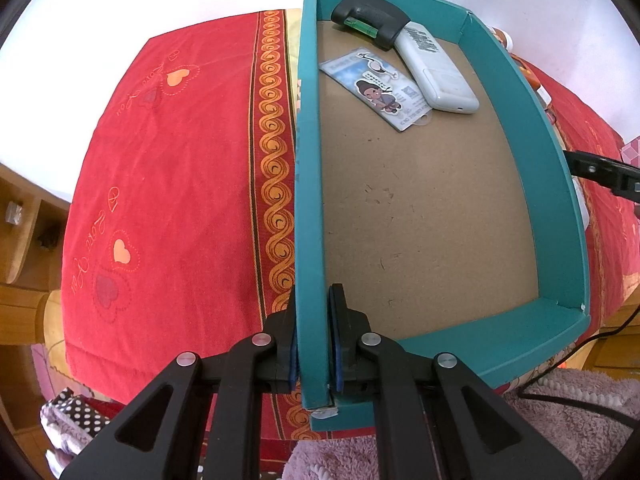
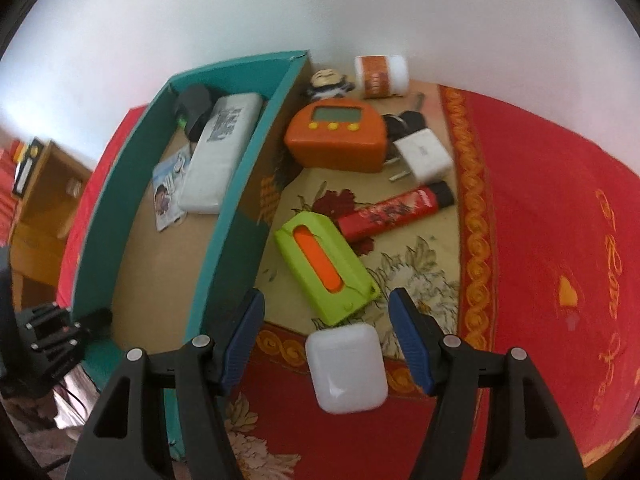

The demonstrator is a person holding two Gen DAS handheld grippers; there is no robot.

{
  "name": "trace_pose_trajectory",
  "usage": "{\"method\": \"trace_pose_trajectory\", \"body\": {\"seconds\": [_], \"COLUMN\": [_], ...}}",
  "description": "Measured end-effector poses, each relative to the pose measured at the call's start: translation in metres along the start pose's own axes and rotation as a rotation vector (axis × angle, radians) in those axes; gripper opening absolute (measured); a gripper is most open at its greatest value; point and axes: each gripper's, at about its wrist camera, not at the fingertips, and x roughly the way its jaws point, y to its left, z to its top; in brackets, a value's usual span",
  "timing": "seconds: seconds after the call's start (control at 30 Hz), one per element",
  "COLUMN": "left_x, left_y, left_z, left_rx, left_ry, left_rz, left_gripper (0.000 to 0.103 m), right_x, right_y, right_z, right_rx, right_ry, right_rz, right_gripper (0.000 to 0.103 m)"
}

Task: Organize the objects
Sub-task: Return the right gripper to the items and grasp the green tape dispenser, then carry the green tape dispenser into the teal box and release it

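Observation:
My left gripper (image 1: 312,312) is shut on the left wall of a teal box (image 1: 310,168), near its front corner. Inside the box lie a white power bank (image 1: 436,70), a cartoon card (image 1: 376,88) and a black tool with a green part (image 1: 370,20). My right gripper (image 2: 326,312) is open; a white earbud case (image 2: 346,368) lies between its fingers, apart from both pads. The box (image 2: 120,208) also shows at left in the right wrist view, with my left gripper's body at its near corner.
To the right of the box on the red cloth (image 2: 540,240) lie a green-and-orange case (image 2: 326,264), a red tube (image 2: 396,210), a white charger plug (image 2: 424,156), an orange timer (image 2: 336,140), a small figurine (image 2: 328,82) and a white jar (image 2: 382,72). A wooden shelf (image 1: 24,240) stands at left.

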Motion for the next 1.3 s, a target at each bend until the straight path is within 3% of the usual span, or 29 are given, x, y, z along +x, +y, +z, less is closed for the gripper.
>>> {"method": "trace_pose_trajectory", "body": {"seconds": [0.47, 0.73, 1.3], "left_x": [0.0, 0.0, 0.0], "left_y": [0.0, 0.0, 0.0], "left_z": [0.0, 0.0, 0.0], "left_rx": [0.0, -0.001, -0.001], "left_ry": [0.001, 0.0, 0.0], "left_rz": [0.0, 0.0, 0.0], "left_gripper": [0.012, 0.012, 0.012], "right_x": [0.03, 0.031, 0.043], "right_y": [0.002, 0.007, 0.021], "right_z": [0.007, 0.008, 0.028], "right_rx": [-0.076, -0.108, -0.126], "right_ry": [0.036, 0.032, 0.048], "right_rz": [-0.022, -0.016, -0.025], "right_gripper": [0.056, 0.041, 0.042]}}
